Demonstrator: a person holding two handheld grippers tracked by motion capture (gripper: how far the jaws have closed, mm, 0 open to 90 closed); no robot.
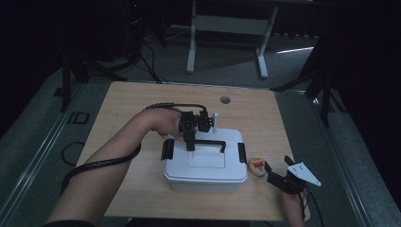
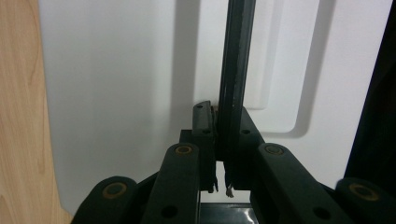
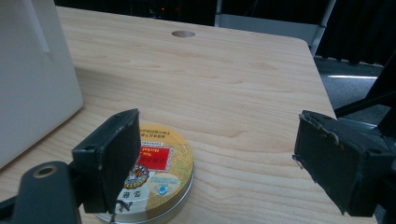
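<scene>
Dim room, dark floor all around, and a light wood worktop [image 1: 142, 104] doing the carrying. Starting from the left: your left tool [image 1: 190, 142] is clamped tight on the black carry handle [image 1: 211, 142] of the white lidded box [image 1: 205, 165], which sits about mid-worktop, a bit toward your side; in the left gripper view the bar [image 2: 235, 70] runs straight up between the pads. That handle looks like thin hard plastic, so I'd guess it's stiff but slick, and it probably pivots, so expect the box to swing or tip if you lift from near the end where you're gripping now; the middle of the bar would balance better. The box itself looks rigid, smooth-sided, and could be heavier than it looks if there's stuff inside. Just beside it on the right is a little round tin [image 3: 156, 179], and your right tool [image 3: 215, 158] hovers over it, spread wide, holding nothing.
</scene>
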